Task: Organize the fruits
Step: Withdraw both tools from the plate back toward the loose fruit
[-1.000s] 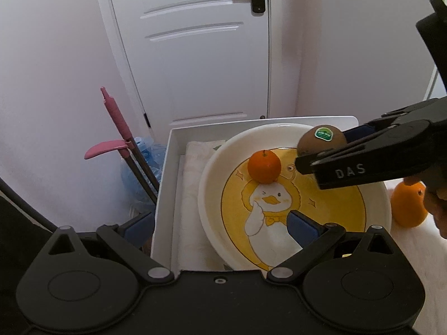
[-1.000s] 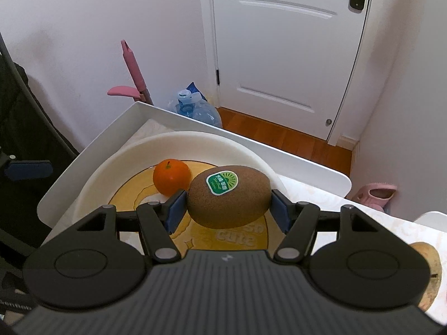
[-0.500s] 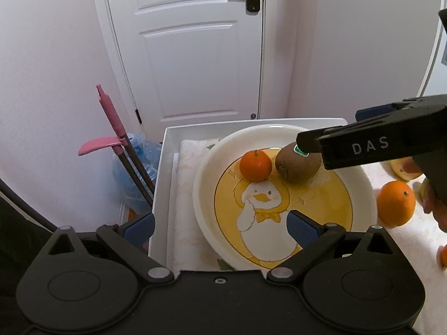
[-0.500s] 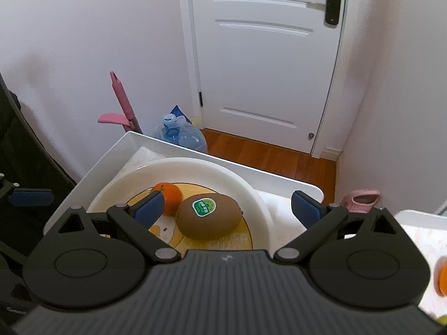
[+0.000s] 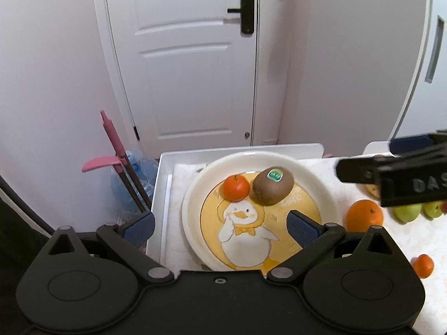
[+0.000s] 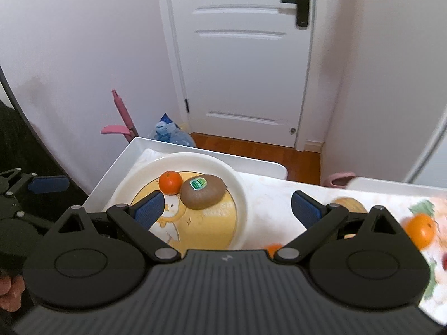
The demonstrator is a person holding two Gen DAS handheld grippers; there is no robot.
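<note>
A white plate with a yellow duck picture sits at the table's left end. On it lie a small mandarin and a brown kiwi with a green sticker, touching each other. My left gripper is open and empty, low over the plate's near side. My right gripper is open and empty, pulled back to the right of the plate; one of its fingers shows at the right of the left wrist view.
An orange, a small mandarin, green pears and a tan fruit lie on the tablecloth right of the plate. A white tray rim borders the table. A pink mop handle and water bottle stand on the floor at left.
My right gripper opened, left the kiwi on the plate beside the mandarin, and drew back up and to the right. My left gripper backed away a little.
</note>
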